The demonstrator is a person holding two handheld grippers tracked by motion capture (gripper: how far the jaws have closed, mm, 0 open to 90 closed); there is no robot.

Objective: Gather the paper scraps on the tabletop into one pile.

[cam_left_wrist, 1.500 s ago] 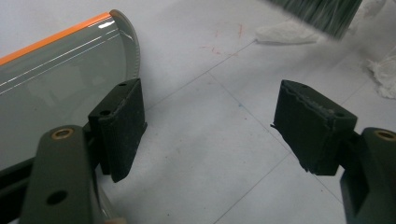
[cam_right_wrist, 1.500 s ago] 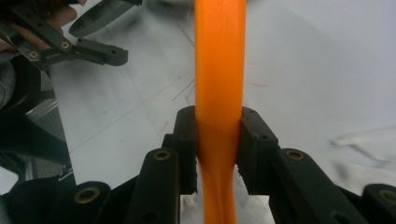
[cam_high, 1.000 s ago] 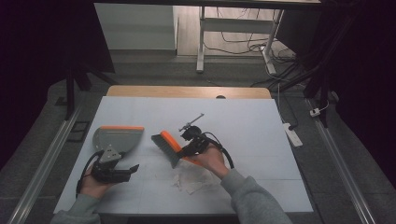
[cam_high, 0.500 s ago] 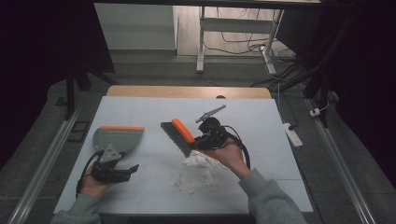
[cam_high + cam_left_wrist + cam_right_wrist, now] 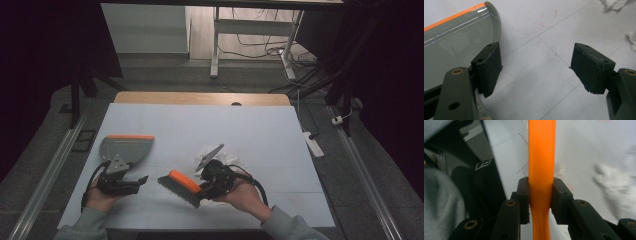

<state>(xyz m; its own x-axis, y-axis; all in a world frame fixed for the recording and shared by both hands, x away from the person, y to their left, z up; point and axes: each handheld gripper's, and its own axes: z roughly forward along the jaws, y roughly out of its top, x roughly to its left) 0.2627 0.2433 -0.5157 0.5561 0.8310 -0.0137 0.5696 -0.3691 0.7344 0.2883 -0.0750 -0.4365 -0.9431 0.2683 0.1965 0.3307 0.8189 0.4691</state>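
Note:
A grey dustpan (image 5: 127, 147) with an orange edge lies at the left of the white table, and its pan (image 5: 454, 42) is just beside my left jaw. My left gripper (image 5: 141, 180) rests in front of it, open with nothing between the jaws (image 5: 536, 65). My right gripper (image 5: 204, 188) is shut on the orange handle (image 5: 541, 165) of a brush (image 5: 181, 185), whose grey bristles point towards the table's front. Crumpled white tissue (image 5: 216, 151) lies just behind the right gripper and appears blurred (image 5: 614, 182) in the right gripper view.
Smaller tissue scraps (image 5: 616, 3) lie to the right of the left gripper. The table's front edge (image 5: 200, 227) is close below both hands. A wooden strip (image 5: 200, 98) borders the far side, and a power strip (image 5: 312, 142) lies on the floor at the right.
The right gripper has brought the brush from the middle of the table towards the front edge and a little left. The tissue now lies behind it. The left gripper stayed put.

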